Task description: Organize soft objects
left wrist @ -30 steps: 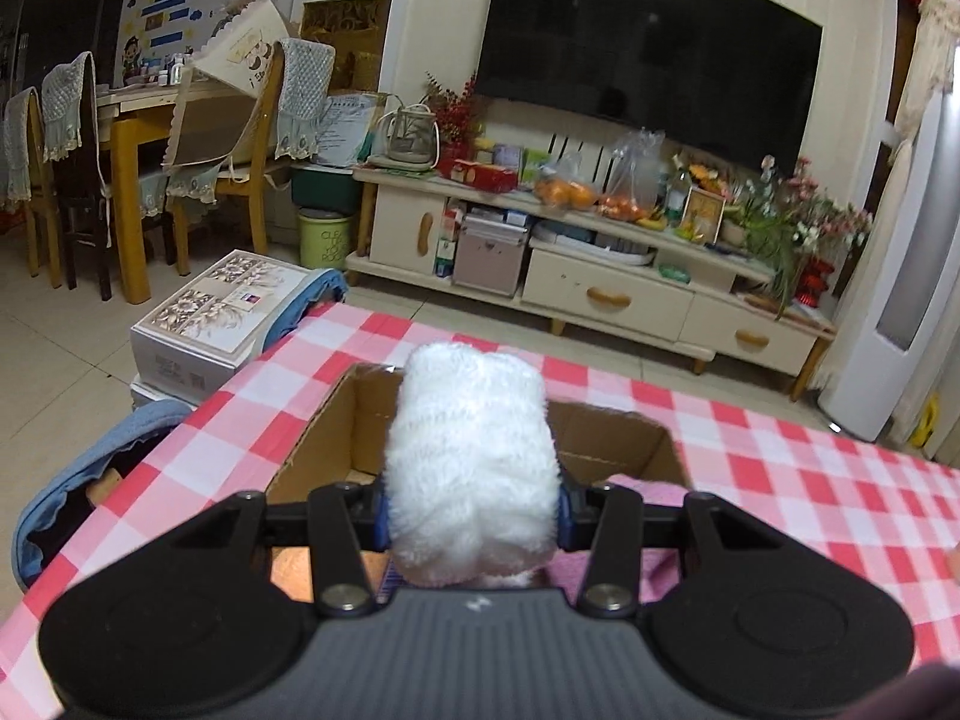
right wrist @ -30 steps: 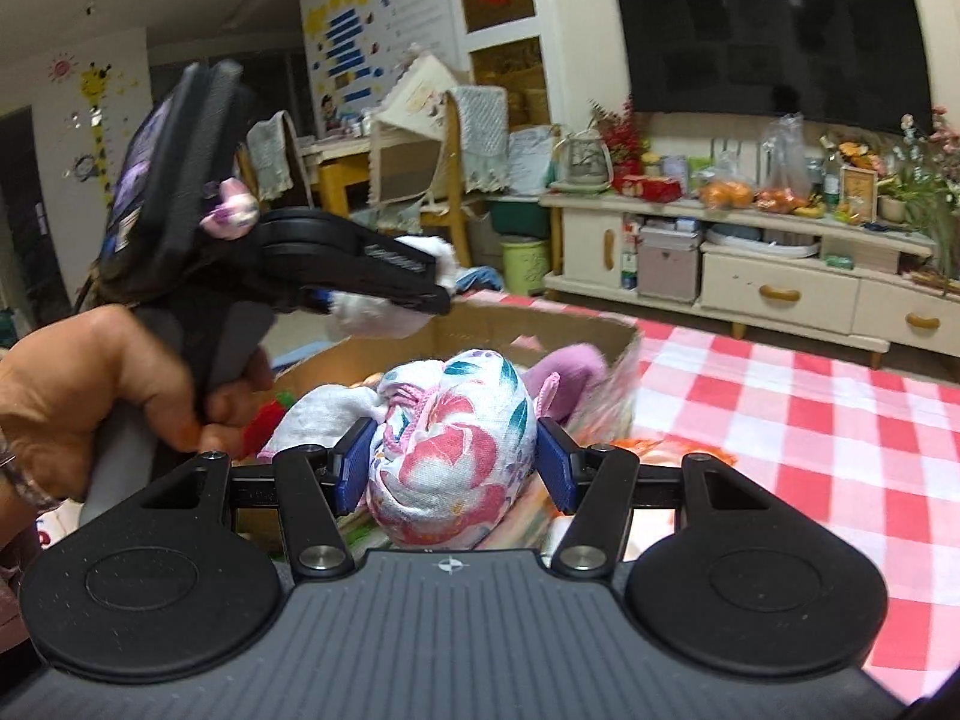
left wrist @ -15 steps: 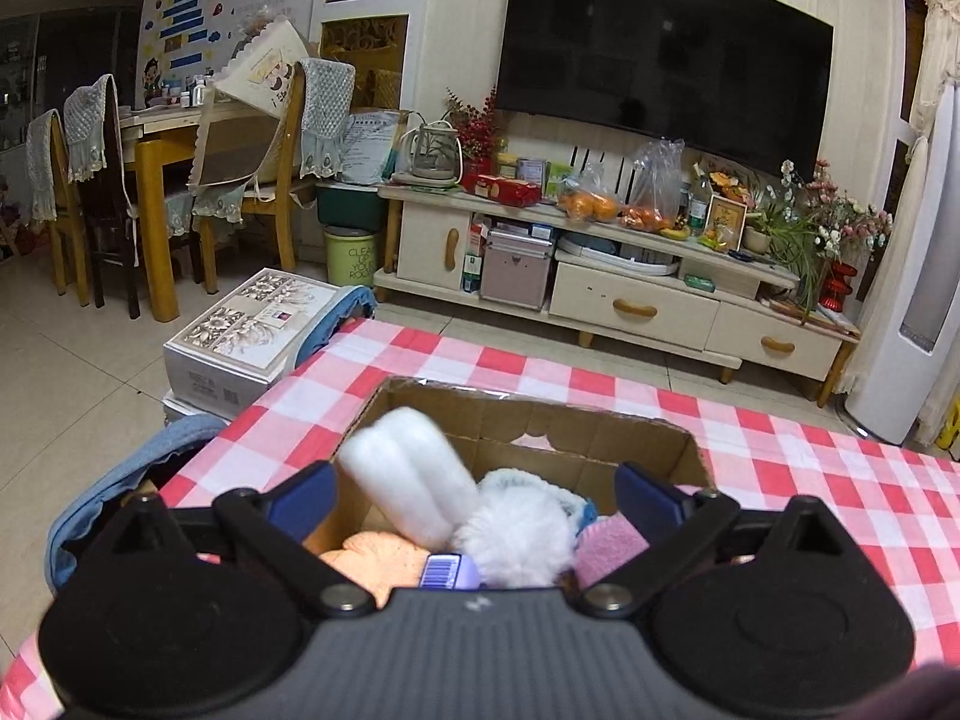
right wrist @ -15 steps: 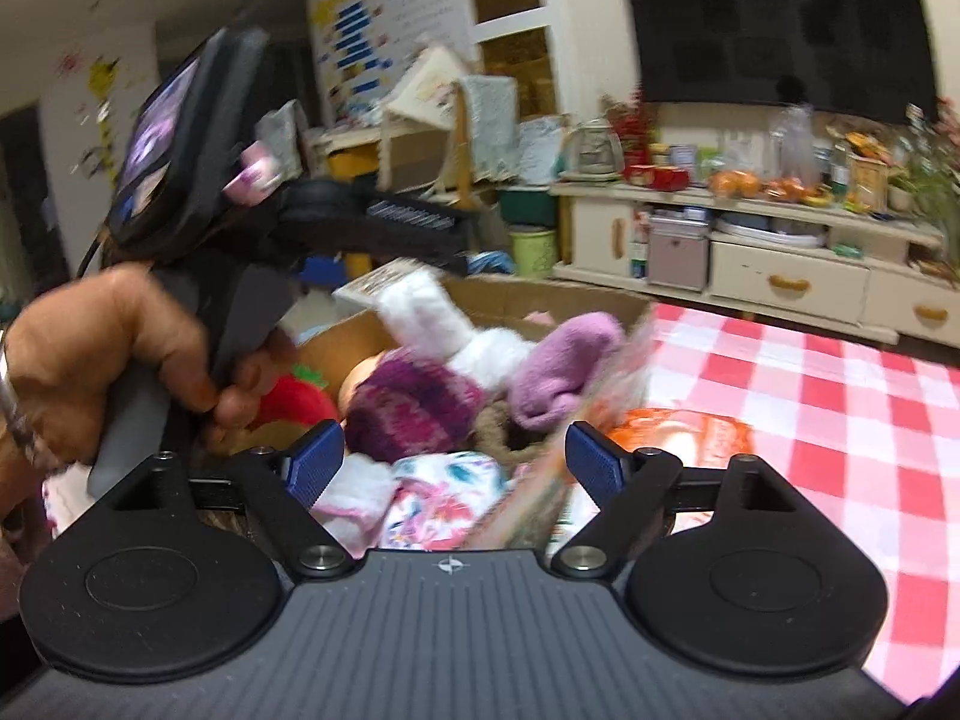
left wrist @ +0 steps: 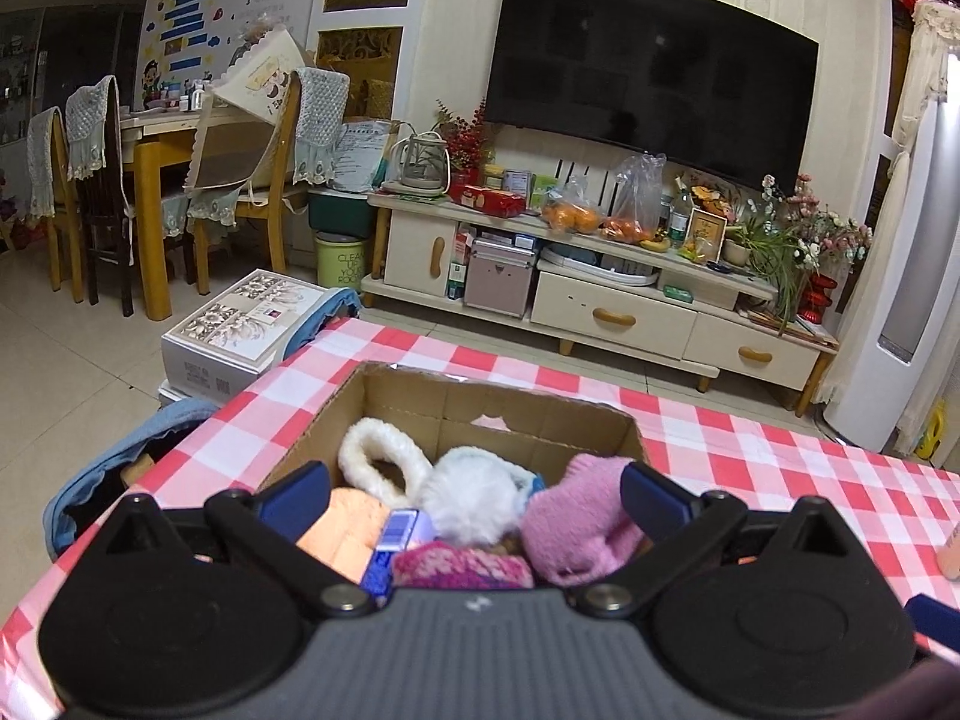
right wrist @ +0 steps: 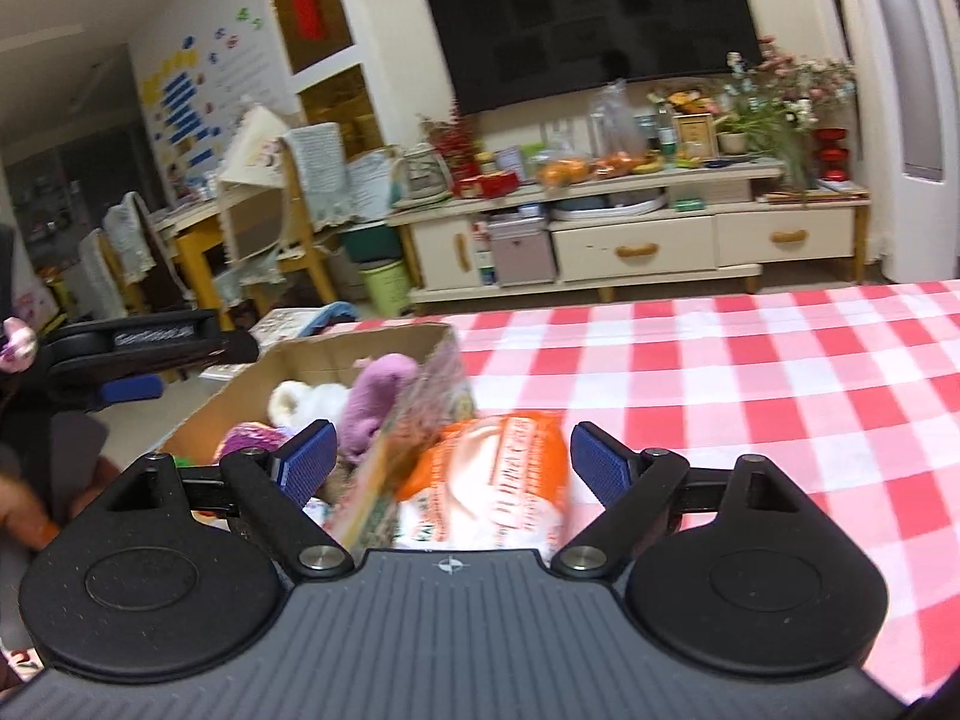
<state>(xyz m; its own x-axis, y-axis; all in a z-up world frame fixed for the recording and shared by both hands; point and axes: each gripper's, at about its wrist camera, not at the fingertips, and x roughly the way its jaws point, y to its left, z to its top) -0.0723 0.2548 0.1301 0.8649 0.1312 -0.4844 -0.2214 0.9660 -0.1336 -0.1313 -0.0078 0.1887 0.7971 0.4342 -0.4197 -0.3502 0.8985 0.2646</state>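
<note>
Both grippers have just let go. A second ago the left gripper (left wrist: 474, 489) squeezed a fluffy white woolly thing, and the right gripper (right wrist: 451, 457) squeezed a flowery cloth bundle. Now the jaws of both are wide open, with nothing pinched between them.

The fluffy white woolly thing (left wrist: 462, 489) now lies in the brown cardboard box (left wrist: 492, 405), which sits on the red and white checked tablecloth (left wrist: 780, 468). A soft pink knitted thing (left wrist: 585, 507) lies to its right, and a peach-coloured soft thing (left wrist: 351, 525) to its left. I cannot pick out the flowery bundle now.

Near the right gripper, just right of the box wall, lies an orange and white plastic packet (right wrist: 498, 480). It is still outside the box.

I think two more soft things are now put away, and both grippers are free for the next.
</note>
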